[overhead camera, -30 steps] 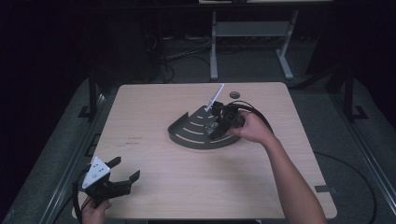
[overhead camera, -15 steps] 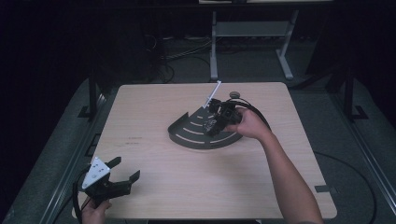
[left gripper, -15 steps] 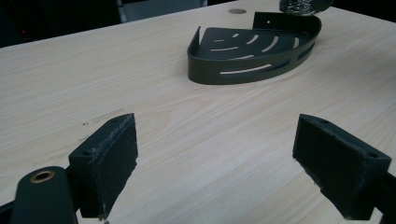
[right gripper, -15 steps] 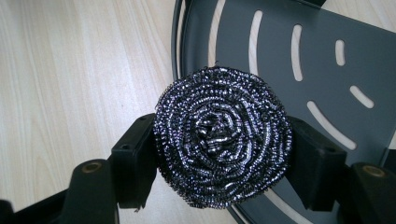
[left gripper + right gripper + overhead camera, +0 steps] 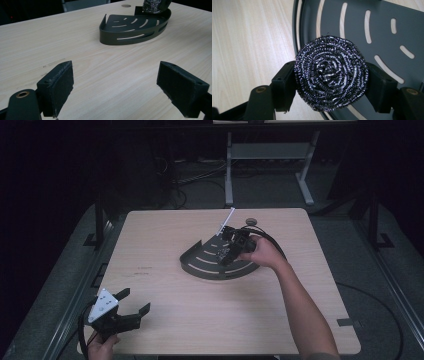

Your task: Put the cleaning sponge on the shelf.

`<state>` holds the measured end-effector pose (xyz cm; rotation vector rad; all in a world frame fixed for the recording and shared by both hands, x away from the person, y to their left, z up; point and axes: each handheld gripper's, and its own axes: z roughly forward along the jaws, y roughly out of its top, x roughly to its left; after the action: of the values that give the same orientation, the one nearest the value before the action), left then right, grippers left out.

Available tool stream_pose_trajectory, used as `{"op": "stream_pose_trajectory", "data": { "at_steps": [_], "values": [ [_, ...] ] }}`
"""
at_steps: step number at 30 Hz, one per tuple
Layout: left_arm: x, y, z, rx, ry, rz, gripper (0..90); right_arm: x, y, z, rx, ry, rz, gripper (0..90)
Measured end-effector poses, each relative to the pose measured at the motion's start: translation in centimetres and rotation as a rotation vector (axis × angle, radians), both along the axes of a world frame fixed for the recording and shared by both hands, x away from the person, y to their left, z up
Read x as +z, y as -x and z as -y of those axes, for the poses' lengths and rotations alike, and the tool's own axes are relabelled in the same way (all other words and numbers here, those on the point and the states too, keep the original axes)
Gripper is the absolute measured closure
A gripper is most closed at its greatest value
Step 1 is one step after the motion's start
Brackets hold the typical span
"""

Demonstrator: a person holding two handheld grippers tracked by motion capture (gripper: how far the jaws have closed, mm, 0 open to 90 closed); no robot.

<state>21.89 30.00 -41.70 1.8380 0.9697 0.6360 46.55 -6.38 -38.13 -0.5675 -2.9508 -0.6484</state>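
The steel wool scourer (image 5: pixel 331 73) was a round, tightly coiled, shiny dark-silver pad. The right gripper (image 5: pixel 331 75) had it clamped between both jaws, above the edge of the dark slotted corner caddy (image 5: pixel 372 22). The left gripper (image 5: pixel 116 87) gaped wide, holding nothing, well apart from the caddy.

Right gripper (image 5: pixel 226 251) over slotted dark tray (image 5: pixel 202 265); left gripper (image 5: pixel 131 305) at table corner.

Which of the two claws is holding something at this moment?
The right claw, over the dark tray, grips a steel scouring pad. The left claw is open.
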Motion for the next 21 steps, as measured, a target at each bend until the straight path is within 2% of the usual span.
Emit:
{"op": "stream_pose_trajectory", "data": {
  "at_steps": [10, 21],
  "values": [
    [0.0, 0.0, 0.1, -0.004, 0.000, 0.000, 13.2, -1.2, -1.0, -0.4, -0.023, -0.008, -0.009, 32.0],
    [0.0, 0.0, 0.0, -0.003, -0.001, 0.000, 13.2, -2.8, -1.8, -1.2, -0.046, 0.014, -0.014, 32.0]
  ]
}}
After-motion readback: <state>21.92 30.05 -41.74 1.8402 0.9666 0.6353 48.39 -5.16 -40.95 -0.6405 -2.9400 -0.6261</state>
